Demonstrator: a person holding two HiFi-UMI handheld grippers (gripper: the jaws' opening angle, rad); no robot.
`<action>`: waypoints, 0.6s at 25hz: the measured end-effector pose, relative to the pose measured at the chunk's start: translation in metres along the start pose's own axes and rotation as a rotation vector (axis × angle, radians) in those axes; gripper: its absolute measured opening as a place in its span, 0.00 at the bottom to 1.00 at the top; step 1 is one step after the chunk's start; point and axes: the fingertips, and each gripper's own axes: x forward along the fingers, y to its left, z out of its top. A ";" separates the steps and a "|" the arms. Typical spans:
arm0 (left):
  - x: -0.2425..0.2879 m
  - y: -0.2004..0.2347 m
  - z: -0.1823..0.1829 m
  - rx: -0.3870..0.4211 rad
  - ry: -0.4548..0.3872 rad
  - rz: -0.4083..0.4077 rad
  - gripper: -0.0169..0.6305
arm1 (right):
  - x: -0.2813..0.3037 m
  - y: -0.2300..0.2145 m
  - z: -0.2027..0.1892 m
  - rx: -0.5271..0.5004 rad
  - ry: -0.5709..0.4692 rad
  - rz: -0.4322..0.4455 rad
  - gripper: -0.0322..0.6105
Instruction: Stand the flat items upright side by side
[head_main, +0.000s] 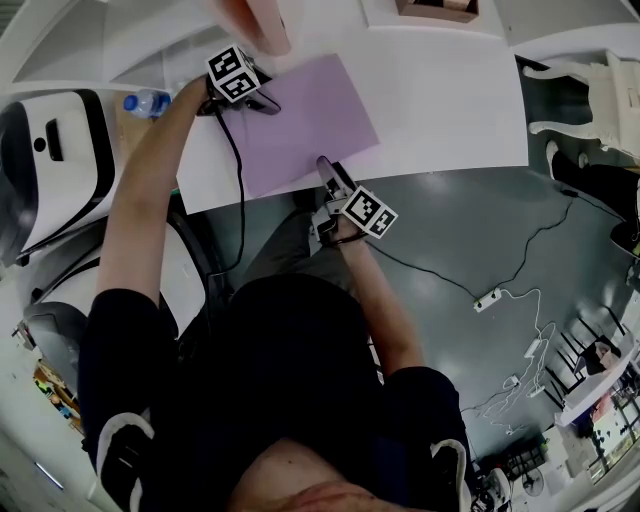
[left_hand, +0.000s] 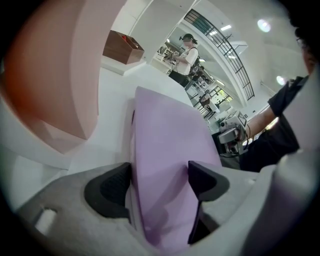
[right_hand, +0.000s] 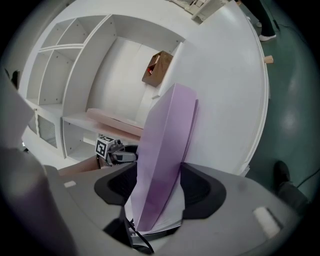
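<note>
We see a purple book (head_main: 300, 125) spread on the white counter (head_main: 450, 100), its near side close to the counter's front edge. Our left claw (head_main: 262, 100) meets the book's far left corner, and our right claw (head_main: 328, 168) meets its near edge. A pink flat item (head_main: 255, 22) sits just beyond the left claw, and a water bottle (head_main: 148, 102) lies off to the left.

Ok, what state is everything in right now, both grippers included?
purple book: roughly flat over the white table, not yet upright, gripped at two edges.
left gripper: shut on the purple book's far corner.
right gripper: shut on its near edge.
pink book: looks upright at the back, untouched.
water bottle: capped.
</note>
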 end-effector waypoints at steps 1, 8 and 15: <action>0.000 0.001 0.000 0.000 0.015 0.001 0.61 | 0.001 0.000 0.000 0.002 0.004 0.001 0.47; 0.000 0.003 -0.001 0.008 0.040 -0.004 0.58 | 0.003 0.002 -0.003 0.017 0.017 0.003 0.50; -0.001 0.007 -0.002 0.008 -0.039 0.004 0.57 | 0.004 0.000 -0.003 -0.032 0.012 -0.031 0.47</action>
